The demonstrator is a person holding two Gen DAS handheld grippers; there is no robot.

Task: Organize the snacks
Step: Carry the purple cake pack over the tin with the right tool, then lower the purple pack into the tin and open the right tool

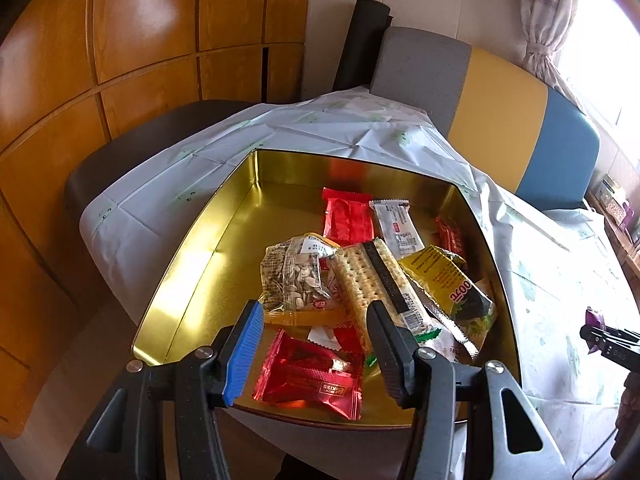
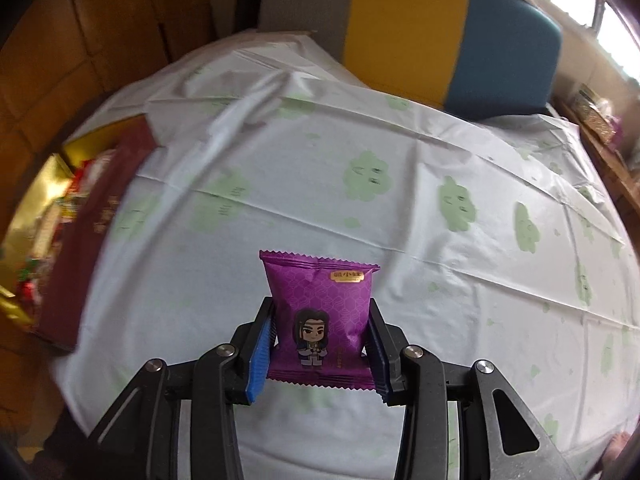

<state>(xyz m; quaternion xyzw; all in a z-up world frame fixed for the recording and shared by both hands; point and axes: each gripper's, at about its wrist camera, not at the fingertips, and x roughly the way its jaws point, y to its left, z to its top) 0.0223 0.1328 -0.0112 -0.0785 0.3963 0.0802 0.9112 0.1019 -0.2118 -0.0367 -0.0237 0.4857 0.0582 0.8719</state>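
Note:
A gold tin (image 1: 192,276) sits on the white tablecloth and holds several snacks: a red packet (image 1: 308,376), a seed bag (image 1: 296,280), a cracker pack (image 1: 372,280), a yellow packet (image 1: 444,272) and more red packets (image 1: 348,216). My left gripper (image 1: 316,344) is open and empty above the tin's near edge, over the red packet. My right gripper (image 2: 320,344) is shut on a purple snack packet (image 2: 320,312) and holds it above the tablecloth, right of the tin (image 2: 36,216). The right gripper also shows in the left wrist view (image 1: 600,336).
A white tablecloth (image 2: 360,208) with green patterns covers the table. A dark red box wall (image 2: 80,248) edges the tin. A grey, yellow and blue chair back (image 1: 500,120) stands behind the table, a dark chair (image 1: 120,152) at left. Wooden cabinets (image 1: 120,40) are behind.

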